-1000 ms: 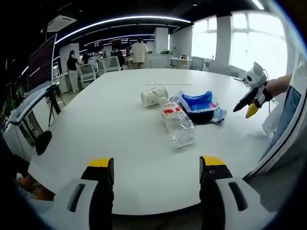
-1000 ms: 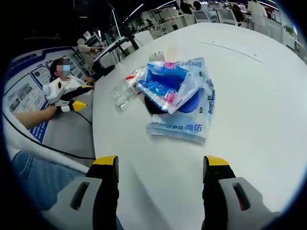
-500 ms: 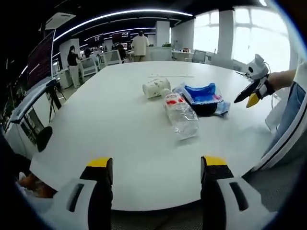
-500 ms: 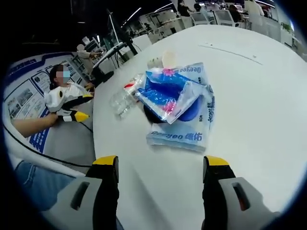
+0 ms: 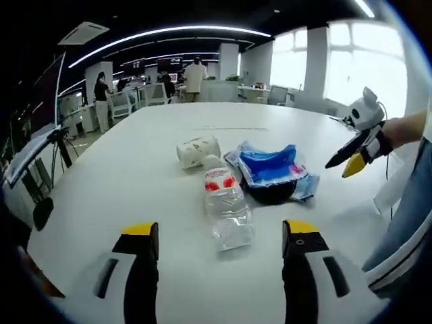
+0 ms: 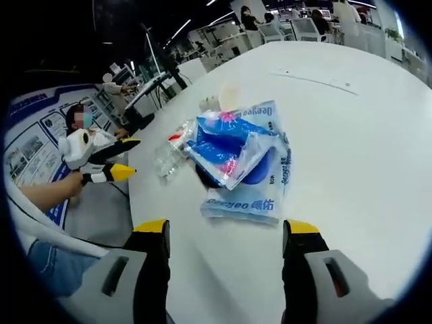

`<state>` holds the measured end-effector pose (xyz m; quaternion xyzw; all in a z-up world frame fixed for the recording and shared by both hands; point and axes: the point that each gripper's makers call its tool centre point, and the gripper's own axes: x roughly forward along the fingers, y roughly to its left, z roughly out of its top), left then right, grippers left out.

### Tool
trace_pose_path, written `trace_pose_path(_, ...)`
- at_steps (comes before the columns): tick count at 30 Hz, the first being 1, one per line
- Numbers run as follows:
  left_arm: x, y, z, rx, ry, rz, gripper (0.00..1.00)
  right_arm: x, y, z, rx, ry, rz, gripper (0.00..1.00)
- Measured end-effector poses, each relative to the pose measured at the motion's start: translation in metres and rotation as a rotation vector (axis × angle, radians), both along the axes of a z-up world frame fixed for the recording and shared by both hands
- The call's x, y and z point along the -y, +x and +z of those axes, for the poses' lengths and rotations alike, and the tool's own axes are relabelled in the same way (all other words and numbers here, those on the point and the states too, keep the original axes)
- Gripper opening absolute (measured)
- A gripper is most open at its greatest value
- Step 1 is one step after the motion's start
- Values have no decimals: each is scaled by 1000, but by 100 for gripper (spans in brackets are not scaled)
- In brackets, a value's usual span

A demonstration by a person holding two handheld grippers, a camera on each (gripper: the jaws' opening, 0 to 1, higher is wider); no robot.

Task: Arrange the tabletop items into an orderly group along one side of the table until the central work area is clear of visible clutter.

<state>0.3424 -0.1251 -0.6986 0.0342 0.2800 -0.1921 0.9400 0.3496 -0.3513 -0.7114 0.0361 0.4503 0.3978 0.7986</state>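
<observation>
On the wide white desk (image 5: 135,162) a small cluster of items lies together near the edge by the person. A clear plastic bottle (image 5: 225,206) lies on its side, crumpled, with a red-and-white label near its neck and its base end toward the left gripper (image 5: 219,233). Just beyond its cap end lies a white paper cup (image 5: 198,150) with a faint printed pattern, also tipped on its side. Beside the bottle sits a dark bowl (image 5: 271,194), with a crinkled blue-and-clear plastic packet (image 5: 270,164) draped over it; pink marks show on the packet. In the right gripper view the packet (image 6: 236,145) shows printed lettering along its pale lower edge, and the bottle (image 6: 169,155) lies just past it.

The left gripper has its yellow-tipped jaws spread wide, holding nothing, low over the desk. The right gripper (image 6: 226,233) is likewise spread and empty, short of the packet. In the left gripper view the right gripper (image 5: 356,148) hangs beside the desk's edge, in a hand (image 5: 398,128).
</observation>
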Motion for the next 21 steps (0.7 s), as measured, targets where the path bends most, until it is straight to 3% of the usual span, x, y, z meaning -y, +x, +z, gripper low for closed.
trace_pose_path(3, 11, 9, 4, -14, 10, -7, 69, 2, 6, 3, 11, 2, -23, 65)
trace_pose_path(7, 19, 24, 17, 14, 44, -7, 60, 0, 12, 7, 20, 9, -40, 63)
trace_pose_path(9, 18, 31, 16, -12, 85, -8, 54, -1, 14, 7, 23, 1, -36, 62)
trace_pose_path(17, 50, 53, 21, -22, 47, -29, 40, -10, 29, 18, 41, 26, -62, 57)
trace_pose_path(21, 61, 60, 21, -16, 67, -59, 39, -13, 34, 20, 44, 30, -67, 55)
